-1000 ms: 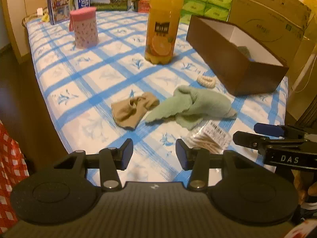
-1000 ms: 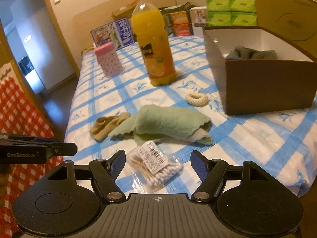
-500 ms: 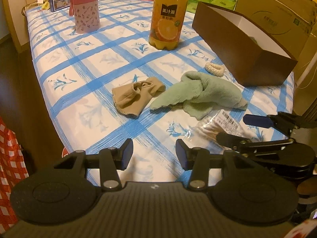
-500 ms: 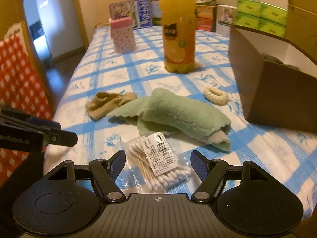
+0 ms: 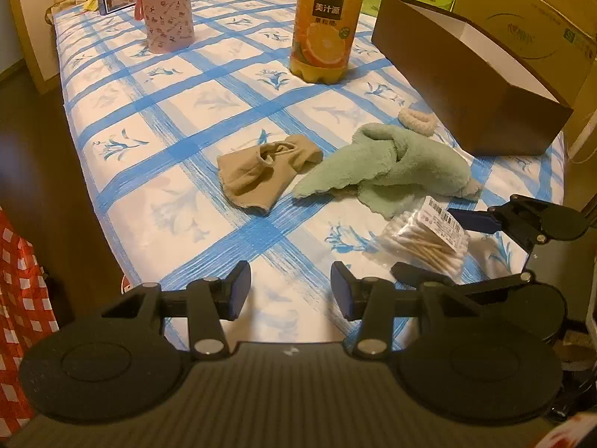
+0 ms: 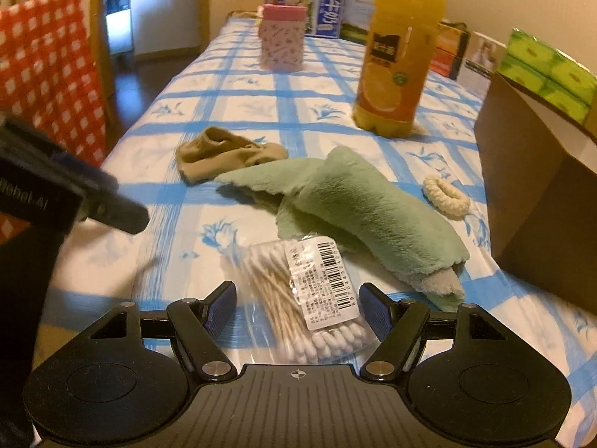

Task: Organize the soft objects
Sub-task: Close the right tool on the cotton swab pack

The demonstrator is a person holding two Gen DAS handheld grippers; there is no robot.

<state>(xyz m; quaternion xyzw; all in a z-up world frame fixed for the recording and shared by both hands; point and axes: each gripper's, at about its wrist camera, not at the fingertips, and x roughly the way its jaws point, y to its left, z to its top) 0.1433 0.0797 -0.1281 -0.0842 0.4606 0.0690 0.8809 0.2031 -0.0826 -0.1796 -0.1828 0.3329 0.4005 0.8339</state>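
A fluffy green towel (image 5: pixel 391 164) (image 6: pixel 358 205) lies crumpled near the front of the blue-checked bed. Left of it lies a tan sock (image 5: pixel 261 175) (image 6: pixel 220 153). A cream scrunchie (image 5: pixel 416 121) (image 6: pixel 446 196) rests by the brown box (image 5: pixel 466 89) (image 6: pixel 537 194). My right gripper (image 6: pixel 298 302) (image 5: pixel 444 246) stands open low over a bag of cotton swabs (image 6: pixel 309 295) (image 5: pixel 429 239), which lies between its fingers without being pressed. My left gripper (image 5: pixel 290 291) (image 6: pixel 108 198) hangs open over bare sheet near the bed's front edge, with nothing in it.
An orange juice bottle (image 5: pixel 324 26) (image 6: pixel 395 59) and a pink patterned canister (image 5: pixel 166 11) (image 6: pixel 281 37) stand farther back. Books and green tissue packs (image 6: pixel 548 74) line the far side. A red checked bag (image 6: pixel 48 71) hangs left of the bed.
My right gripper has rolled and sunk toward the cotton swab bag, which now sits closer between its fingers. My left gripper has dropped a little toward the bed.
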